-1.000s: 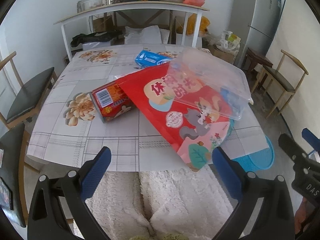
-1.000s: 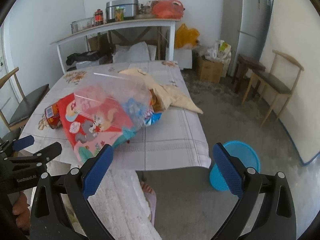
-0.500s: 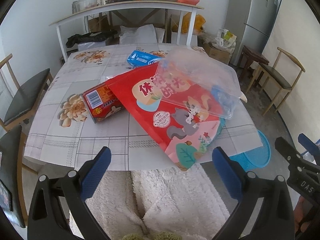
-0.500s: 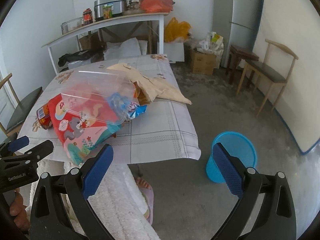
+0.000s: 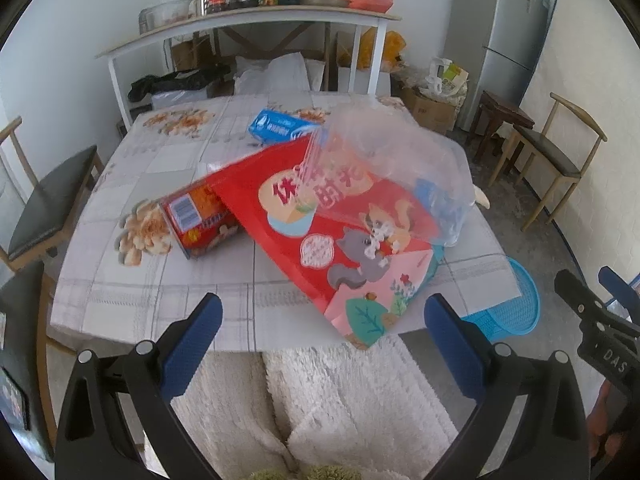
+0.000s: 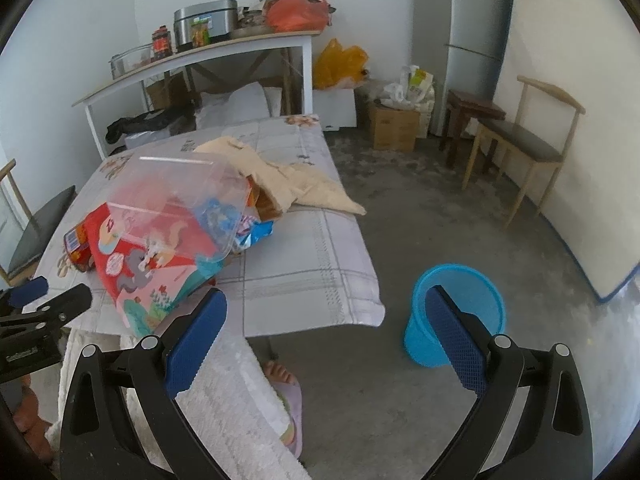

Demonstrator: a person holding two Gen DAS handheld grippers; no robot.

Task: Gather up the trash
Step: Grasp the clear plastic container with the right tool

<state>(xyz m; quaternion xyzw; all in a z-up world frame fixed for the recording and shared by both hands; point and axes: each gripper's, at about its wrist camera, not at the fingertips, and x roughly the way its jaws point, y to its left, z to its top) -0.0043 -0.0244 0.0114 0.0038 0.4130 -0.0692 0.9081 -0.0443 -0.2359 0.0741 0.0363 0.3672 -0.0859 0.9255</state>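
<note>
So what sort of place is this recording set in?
Most likely a lived-in home dining or kitchen area: a refrigerator in the corner, a table with a patterned cloth, wooden chairs and a shelf holding jars.

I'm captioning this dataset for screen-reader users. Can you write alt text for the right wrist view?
An open right gripper hovers short of a cloth-covered table strewn with trash: a red snack bag under a clear plastic tub. A blue mesh wastebasket stands on the floor beside the table.
</note>
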